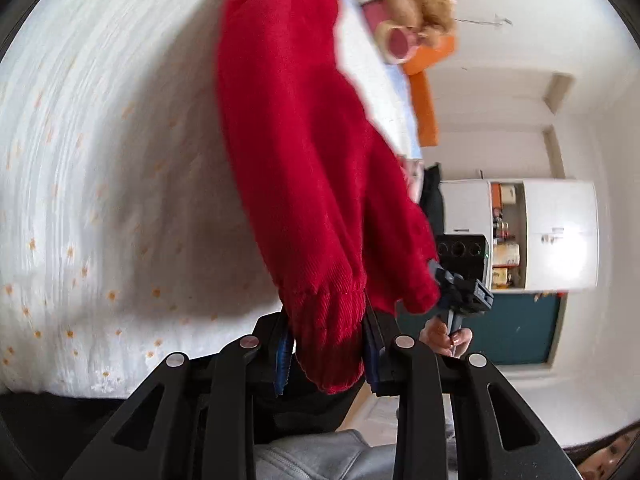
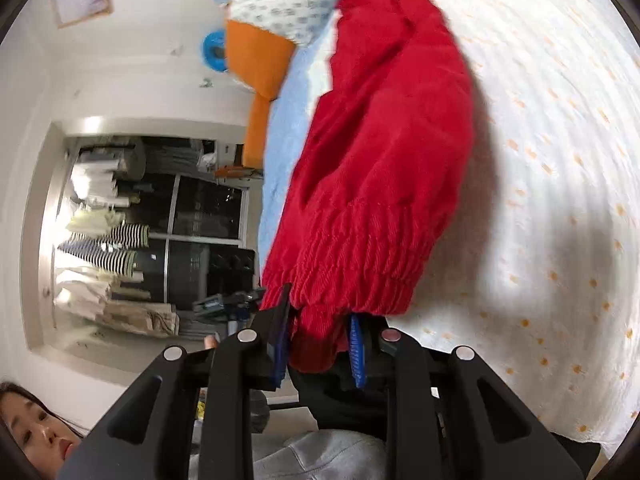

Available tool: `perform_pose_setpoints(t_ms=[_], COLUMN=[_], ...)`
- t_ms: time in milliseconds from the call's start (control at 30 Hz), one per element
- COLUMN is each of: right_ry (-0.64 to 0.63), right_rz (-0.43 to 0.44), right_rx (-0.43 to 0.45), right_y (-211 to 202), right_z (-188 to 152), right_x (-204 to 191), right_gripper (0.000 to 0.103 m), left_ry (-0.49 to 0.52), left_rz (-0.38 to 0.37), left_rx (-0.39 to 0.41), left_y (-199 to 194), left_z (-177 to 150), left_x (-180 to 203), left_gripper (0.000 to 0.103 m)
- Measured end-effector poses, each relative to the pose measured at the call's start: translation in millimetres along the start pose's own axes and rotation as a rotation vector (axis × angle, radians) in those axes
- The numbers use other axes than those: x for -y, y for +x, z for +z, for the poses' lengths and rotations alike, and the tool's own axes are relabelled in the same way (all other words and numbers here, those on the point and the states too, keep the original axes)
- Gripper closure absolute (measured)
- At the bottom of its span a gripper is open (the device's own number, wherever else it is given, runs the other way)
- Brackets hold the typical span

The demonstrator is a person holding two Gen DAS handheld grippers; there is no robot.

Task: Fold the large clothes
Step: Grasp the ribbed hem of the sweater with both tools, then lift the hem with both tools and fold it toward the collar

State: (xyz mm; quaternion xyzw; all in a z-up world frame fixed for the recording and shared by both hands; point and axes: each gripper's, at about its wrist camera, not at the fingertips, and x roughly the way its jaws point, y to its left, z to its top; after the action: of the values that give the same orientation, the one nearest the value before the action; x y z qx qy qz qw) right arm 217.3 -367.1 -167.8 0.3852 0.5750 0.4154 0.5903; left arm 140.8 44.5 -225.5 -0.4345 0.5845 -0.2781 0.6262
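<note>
A red corduroy garment [image 1: 304, 152] with a gathered elastic hem stretches away from me over a white bedspread [image 1: 100, 168]. In the left wrist view my left gripper [image 1: 328, 360] is shut on the hem, with red cloth bunched between its blue pads. The right gripper [image 1: 460, 296] shows beyond it, at the hem's other corner, held by a hand. In the right wrist view my right gripper [image 2: 320, 348] is shut on the ribbed hem of the red garment [image 2: 380, 160], which hangs lifted off the bedspread [image 2: 552, 160].
Pillows and an orange cushion [image 2: 256, 64] lie at the bed's far end, on a light blue sheet [image 2: 284, 148]. A wardrobe with hanging clothes [image 2: 116, 240] fills the right wrist view's left side. A white cabinet [image 1: 540, 236] stands beyond. The person's grey top [image 1: 320, 456] is below.
</note>
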Motion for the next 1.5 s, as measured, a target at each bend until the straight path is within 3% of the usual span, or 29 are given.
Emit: perform_pose_setpoints(t_ms=[100, 200, 400, 467, 633, 767, 867, 1067, 1200, 1333, 1400, 1467, 1500], right_ry=[0.123, 0.196, 0.124, 0.089, 0.057, 0.126, 0.187, 0.331, 0.354, 0.354, 0.311, 0.2, 0.148], right_rz=[-0.023, 0.016, 0.1, 0.14, 0.219, 0.236, 0.214, 0.113, 0.065, 0.045, 0.032, 0.082, 0.064], right_rx=[-0.05, -0.063, -0.019, -0.008, 0.05, 0.114, 0.151, 0.241, 0.254, 0.212, 0.165, 0.132, 0.148], right_y=[13.1, 19.3, 9.4, 6.8, 4.0, 8.6, 13.9, 40.1, 62.3, 67.2, 64.4, 58.5, 52.5], right_z=[-3.3, -6.1, 12.9, 28.2, 85.6, 151.2, 188.5, 253.7, 278.2, 287.4, 290.7, 290.9, 290.1], right_x=[44.2, 64.9, 25.5, 5.8, -32.1, -34.3, -18.8, 33.9, 62.4, 58.7, 41.4, 9.5, -4.9], right_gripper=[0.078, 0.078, 0.079, 0.079, 0.079, 0.079, 0.079, 0.079, 0.078, 0.078, 0.071, 0.005, 0.007], left_ry=[-0.153, -0.21, -0.158, -0.123, -0.081, -0.138, -0.212, -0.366, -0.434, -0.416, -0.374, -0.303, -0.27], left_rz=[0.007, -0.018, -0.114, -0.161, -0.29, -0.354, -0.357, -0.315, -0.32, -0.39, -0.372, -0.33, -0.306], left_rx=[-0.053, -0.067, -0.048, -0.024, 0.065, 0.104, 0.126, 0.14, 0.142, 0.122, 0.106, 0.077, 0.064], left_y=[18.3, 27.0, 13.1, -11.5, -40.7, -42.7, -40.8, -18.6, 19.4, 26.2, 15.9, 3.3, -1.0], left_z=[-2.0, -2.8, 1.9, 14.1, 68.2, 134.2, 182.3, 263.8, 294.7, 293.1, 288.0, 282.8, 280.8], left_x=[-45.7, -58.3, -21.2, -7.4, 30.1, 37.3, 25.3, -35.6, -62.0, -71.2, -60.1, -38.9, -30.0], left_gripper=[0.071, 0.071, 0.07, 0.07, 0.069, 0.069, 0.069, 0.069, 0.069, 0.069, 0.068, 0.068, 0.054])
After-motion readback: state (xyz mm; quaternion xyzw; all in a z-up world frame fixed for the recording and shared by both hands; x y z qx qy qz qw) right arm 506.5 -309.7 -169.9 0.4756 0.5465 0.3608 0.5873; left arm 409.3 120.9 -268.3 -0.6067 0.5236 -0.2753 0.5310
